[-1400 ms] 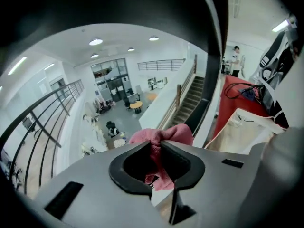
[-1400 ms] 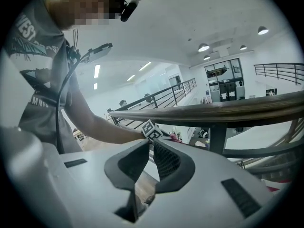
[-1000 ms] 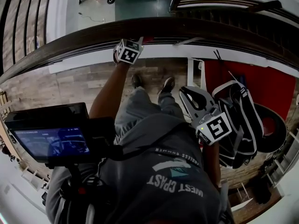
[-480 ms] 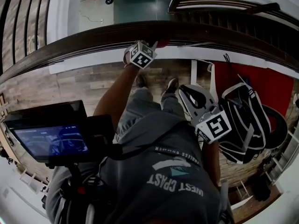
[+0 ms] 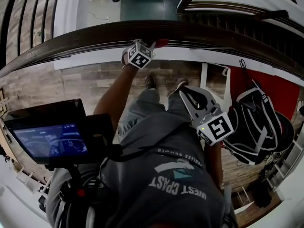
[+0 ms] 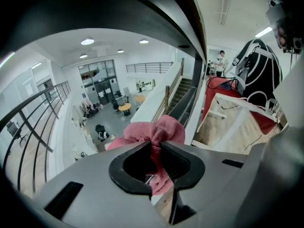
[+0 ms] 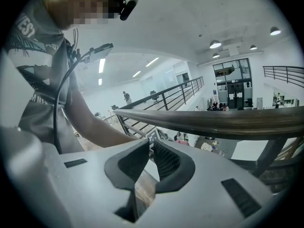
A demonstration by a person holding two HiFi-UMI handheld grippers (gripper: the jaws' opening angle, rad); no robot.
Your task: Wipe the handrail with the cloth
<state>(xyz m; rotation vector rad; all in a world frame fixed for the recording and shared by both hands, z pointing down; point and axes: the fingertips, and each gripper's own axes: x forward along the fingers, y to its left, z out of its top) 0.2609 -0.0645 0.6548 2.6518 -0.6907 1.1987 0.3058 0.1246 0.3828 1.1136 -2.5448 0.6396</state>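
At the long dark wooden handrail (image 5: pixel 95 34) of an upper gallery, a person works a crumpled pink-red cloth (image 6: pixel 153 133) held in the left gripper (image 6: pixel 156 148). Its fingers pinch one fold, and most of the bunch sticks out past their tips. In the head view the cloth sits at the rail's near edge. The right gripper (image 7: pixel 151 152) hangs near the person's side, well apart from the rail, its fingers pressed together on nothing.

The likeliest trouble is drag. Friction along the wood could tug so thin a fold free, and beyond the rail is an open drop to the grey-green hall floor (image 5: pixel 142 6). Tilted too far, the hard fingers — not the cloth — would rub the finish. A black backpack with white trim (image 5: pixel 259 127) on a red mat (image 5: pixel 280 91) lies near the shoes (image 5: pixel 151 82) — a trip hazard if the wiping heads that way.
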